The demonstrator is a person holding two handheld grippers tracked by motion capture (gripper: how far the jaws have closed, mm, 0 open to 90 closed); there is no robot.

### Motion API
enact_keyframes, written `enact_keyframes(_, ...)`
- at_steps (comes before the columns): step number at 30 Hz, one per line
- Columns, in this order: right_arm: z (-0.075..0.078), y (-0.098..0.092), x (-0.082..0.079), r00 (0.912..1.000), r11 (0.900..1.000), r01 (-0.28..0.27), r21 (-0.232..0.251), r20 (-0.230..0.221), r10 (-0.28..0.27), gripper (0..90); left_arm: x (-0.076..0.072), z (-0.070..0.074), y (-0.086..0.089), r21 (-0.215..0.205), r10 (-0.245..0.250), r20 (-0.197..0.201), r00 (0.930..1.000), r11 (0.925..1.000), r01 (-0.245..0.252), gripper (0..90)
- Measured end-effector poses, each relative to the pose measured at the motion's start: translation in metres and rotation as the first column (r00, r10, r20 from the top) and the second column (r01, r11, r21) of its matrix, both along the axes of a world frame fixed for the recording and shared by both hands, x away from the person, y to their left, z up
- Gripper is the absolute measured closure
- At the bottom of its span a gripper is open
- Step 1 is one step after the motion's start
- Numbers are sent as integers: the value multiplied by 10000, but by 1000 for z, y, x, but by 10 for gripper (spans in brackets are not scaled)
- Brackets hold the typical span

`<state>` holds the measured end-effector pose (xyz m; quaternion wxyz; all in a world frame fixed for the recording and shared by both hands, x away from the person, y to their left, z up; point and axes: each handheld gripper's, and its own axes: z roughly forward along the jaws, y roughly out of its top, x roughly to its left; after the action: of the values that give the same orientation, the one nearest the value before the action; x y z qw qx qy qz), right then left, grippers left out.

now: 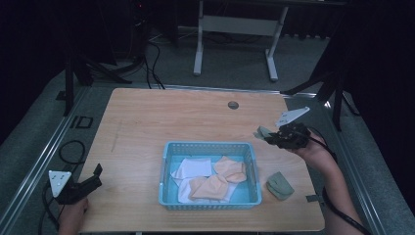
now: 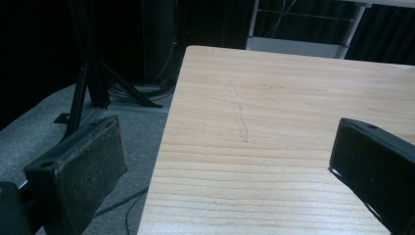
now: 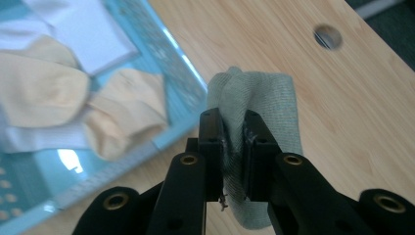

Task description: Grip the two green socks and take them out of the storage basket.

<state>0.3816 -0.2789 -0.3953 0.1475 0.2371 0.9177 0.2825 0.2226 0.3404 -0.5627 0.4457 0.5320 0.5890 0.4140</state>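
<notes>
The right gripper (image 1: 266, 134) has its jaws clenched on a grey-green sock (image 3: 254, 103), held in the air just right of the blue basket (image 1: 210, 201). I'd carry it well over the rim before letting go, so the dangling end clears. A second grey-green sock (image 1: 280, 185) lies on the worktop (image 1: 161, 117) beside the basket. The left gripper (image 2: 225, 166) rests with jaws released, grasping nothing. How the held sock hangs below the jaws is hard to make out.

Grey-green knit cloth sock (image 3: 259, 98): soft, ribbed, matt. Light wood-grain worktop (image 1: 147, 117): smooth, matt. Pale blue perforated plastic basket (image 1: 166, 171), w/ slight gloss. Black claw pads (image 2: 93, 156): rough, matt.
</notes>
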Motion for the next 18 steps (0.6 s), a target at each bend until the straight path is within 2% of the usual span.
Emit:
enact_keyframes(3, -13, -11, 4, 9990, 9990, 426, 112, -164, -424, 811, 0, 0, 0, 4, 5, 1, 10000, 10000, -5, 5)
enact_keyframes(8, -42, -17, 11, 9948, 9957, 924, -87, -416, -927, 811, 0, 0, 0, 4, 8, 1, 10000, 10000, -8, 5)
enact_keyframes(12, -68, -17, 13, 9910, 9936, 1130, -86, -710, -1133, 811, 0, 0, 0, -5, -11, 10, 10000, 10000, 11, 5)
enact_keyframes(13, -68, -17, 13, 9910, 9936, 1130, -86, -710, -1133, 811, 0, 0, 0, -5, -11, 10, 10000, 10000, 11, 5)
enact_keyframes(15, -87, -16, 13, 9870, 9912, 1320, 61, -933, -1309, 810, 0, 0, 0, -13, -30, 5, 10000, 10000, 30, 5)
enact_keyframes(16, -91, -15, 12, 9857, 9909, 1342, 76, -1040, -1327, 810, 0, 0, 0, -12, -32, 8, 10000, 10000, 32, 5)
enact_keyframes(18, -102, -13, 12, 9838, 9921, 1246, -122, -1284, -1251, 809, 0, 0, 0, -10, -26, 12, 10000, 10000, 26, 5)
